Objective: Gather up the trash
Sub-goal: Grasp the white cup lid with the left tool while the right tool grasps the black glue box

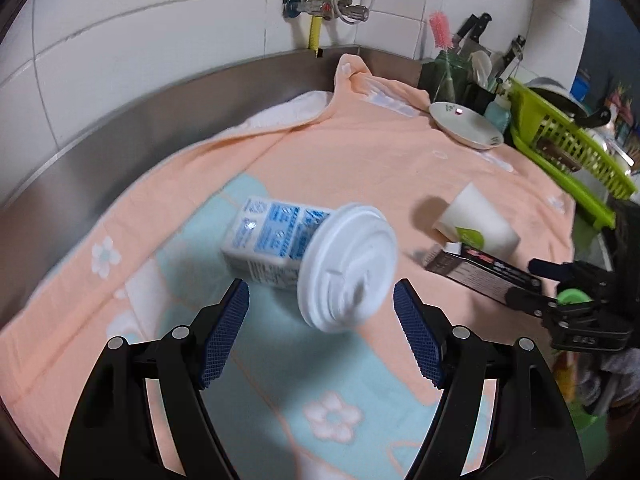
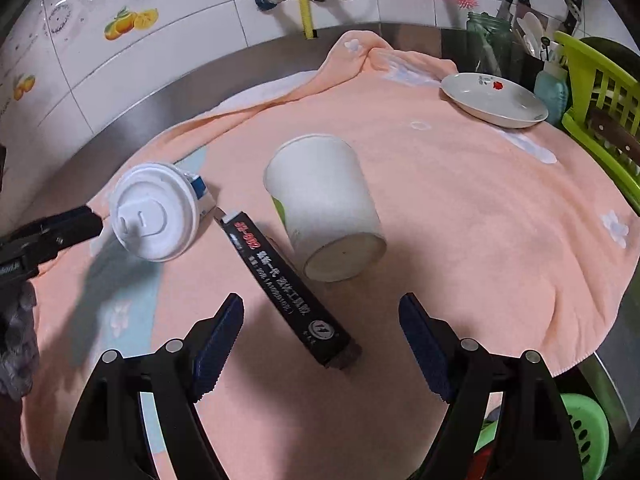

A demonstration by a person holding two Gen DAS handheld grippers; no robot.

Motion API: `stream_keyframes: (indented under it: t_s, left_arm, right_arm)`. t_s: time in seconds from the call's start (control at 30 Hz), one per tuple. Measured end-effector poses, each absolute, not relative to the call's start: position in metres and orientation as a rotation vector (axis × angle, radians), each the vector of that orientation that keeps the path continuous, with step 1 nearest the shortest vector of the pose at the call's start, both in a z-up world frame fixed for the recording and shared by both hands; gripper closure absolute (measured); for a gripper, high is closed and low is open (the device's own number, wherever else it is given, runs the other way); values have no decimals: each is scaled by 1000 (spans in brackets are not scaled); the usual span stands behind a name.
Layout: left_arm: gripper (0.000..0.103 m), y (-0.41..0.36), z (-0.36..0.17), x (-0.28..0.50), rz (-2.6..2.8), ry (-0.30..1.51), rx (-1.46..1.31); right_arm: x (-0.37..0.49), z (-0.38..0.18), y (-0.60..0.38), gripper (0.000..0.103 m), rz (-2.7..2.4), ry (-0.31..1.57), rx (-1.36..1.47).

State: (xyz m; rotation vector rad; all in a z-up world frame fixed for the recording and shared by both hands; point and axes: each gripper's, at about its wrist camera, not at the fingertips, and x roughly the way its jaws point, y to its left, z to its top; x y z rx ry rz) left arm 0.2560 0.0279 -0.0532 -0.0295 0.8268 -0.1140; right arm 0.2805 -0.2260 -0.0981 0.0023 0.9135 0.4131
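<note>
A white plastic cup lid stands tilted against a blue-and-white carton on the peach towel. My left gripper is open just in front of the lid, with nothing between its pads. In the right wrist view, one left finger reaches close to the rim of the lid. My right gripper is open above a long black box, whose near end lies between the fingers without touching them. Just beyond the box, a white paper cup lies on its side.
A white plate sits at the towel's far right, next to a green dish rack and a jar of utensils and knives. A steel backsplash and tiled wall run behind. A green basket is below the counter edge.
</note>
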Motion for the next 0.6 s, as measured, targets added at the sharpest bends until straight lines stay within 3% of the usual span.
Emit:
stream_keyframes:
  t_s: [0.3,0.6]
  left_arm:
    - [33,26,-57,265,-148,820,-17]
    - [44,19,-56,271,-173,818,8]
  right_arm:
    - [282,-102,-218,26,451,902,-4]
    - [269,-101,-197,26,525,900,-64]
